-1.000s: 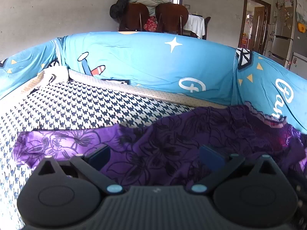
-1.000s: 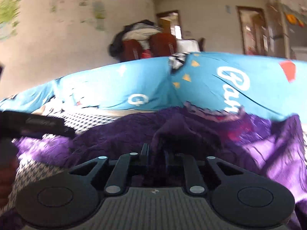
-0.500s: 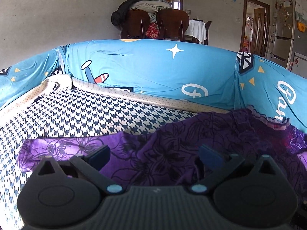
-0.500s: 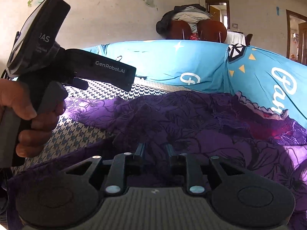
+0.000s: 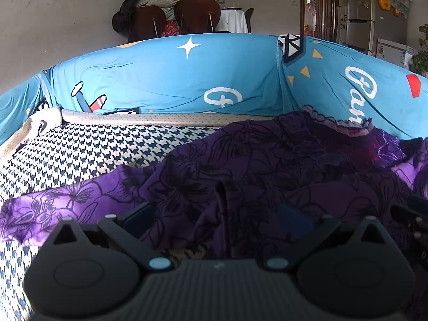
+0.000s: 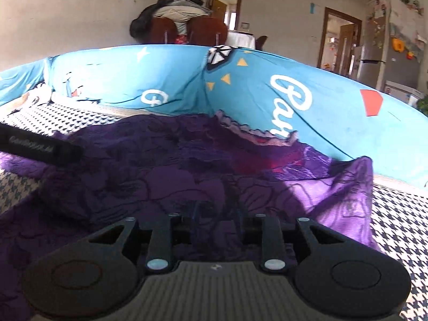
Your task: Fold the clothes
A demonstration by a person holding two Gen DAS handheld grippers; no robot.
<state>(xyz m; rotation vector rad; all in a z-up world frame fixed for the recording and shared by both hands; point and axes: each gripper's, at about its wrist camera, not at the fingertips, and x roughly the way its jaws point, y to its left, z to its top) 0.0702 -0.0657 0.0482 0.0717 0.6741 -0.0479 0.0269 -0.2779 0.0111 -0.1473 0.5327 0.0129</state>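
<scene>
Closest to me, at 6 o'clock, the left gripper (image 5: 216, 219) stands with jaws wide apart above the purple garment (image 5: 267, 165); a fold of cloth rises between them, not pressed. The right gripper (image 6: 214, 214) has narrow jaws that are opening, with purple cloth between them. The garment lies crumpled on the houndstooth cushion (image 5: 80, 155). Farther, at 12 o'clock, stands the blue sofa back (image 5: 174, 80).
</scene>
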